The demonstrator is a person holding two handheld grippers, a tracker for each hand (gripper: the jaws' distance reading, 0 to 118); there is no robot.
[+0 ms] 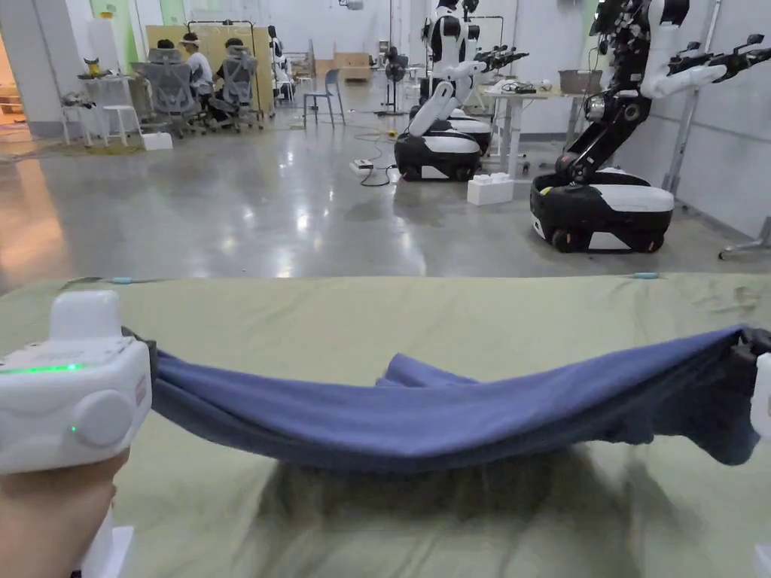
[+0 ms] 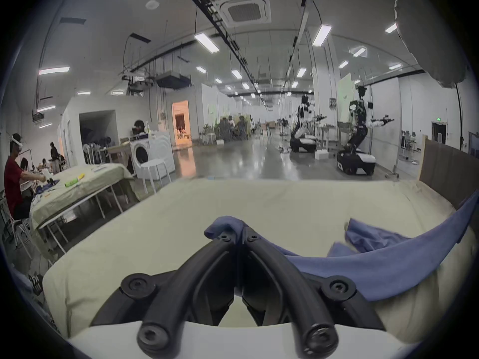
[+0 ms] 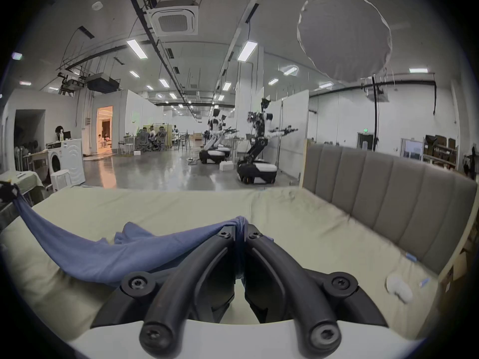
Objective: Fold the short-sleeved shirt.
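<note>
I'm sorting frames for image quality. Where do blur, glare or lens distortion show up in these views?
Head view: the polished grey floor carries glare patches; the hanging blue fabric shirt casts a soft, smeared shadow on the pale green sheet. Left gripper view: strong fisheye bending with dark corners; the shirt's loose folds look motion-blurred. Right gripper view: the same fisheye curvature.

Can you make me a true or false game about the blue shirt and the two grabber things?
1. The blue shirt hangs stretched between the two grippers. True.
2. The left gripper is open and holds nothing. False: its jaws are closed on a bunch of the shirt.
3. The right gripper pinches the shirt's other end. True.
4. The shirt lies flat and neatly folded on the green cover. False: it is held up, sagging in the middle, casting a shadow below.
5. The shirt is red. False: it is blue.
</note>
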